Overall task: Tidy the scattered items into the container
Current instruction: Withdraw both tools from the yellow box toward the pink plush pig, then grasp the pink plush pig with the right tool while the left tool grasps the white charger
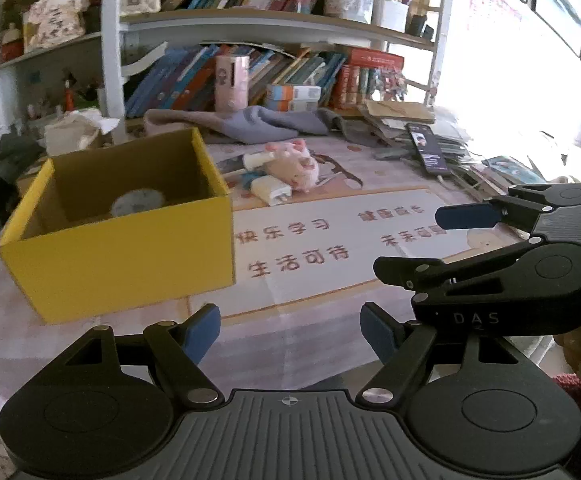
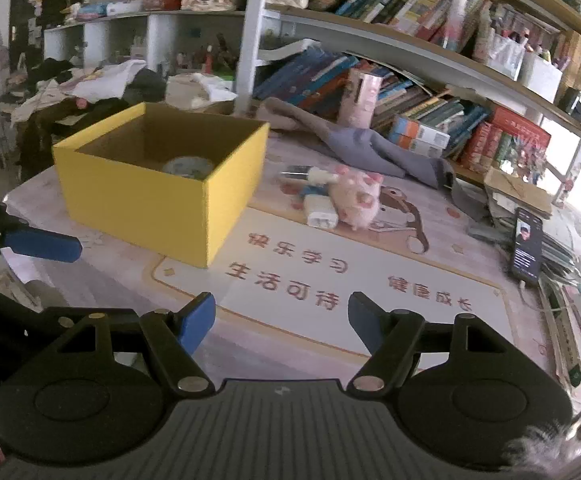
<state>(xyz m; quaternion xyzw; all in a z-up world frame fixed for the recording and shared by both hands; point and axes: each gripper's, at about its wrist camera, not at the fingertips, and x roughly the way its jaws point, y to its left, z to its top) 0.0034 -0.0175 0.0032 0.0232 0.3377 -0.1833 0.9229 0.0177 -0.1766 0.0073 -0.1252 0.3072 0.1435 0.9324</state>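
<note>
Sitting open-topped on the patterned desk mat (image 2: 430, 312), the yellow box (image 1: 130, 264) lies ahead and to the left of both tongs, with a round grey-white object (image 1: 138, 203) resting on its floor. Just right of the box, farther ahead of the tongs, a pink plush pig (image 2: 356, 198) lies touching a white charger block (image 2: 321, 216) and a small white tube (image 2: 322, 177). The left gripper (image 1: 290, 334) hangs above the mat, jaws spread wide with nothing between them. The right gripper (image 2: 281, 322) is likewise wide open and empty, just beside the left one. Beyond the toys lies a crumpled grey cloth (image 1: 266, 124); a phone (image 2: 526, 246) sits far right on stacked papers, under the bookshelves (image 2: 410, 60).
</note>
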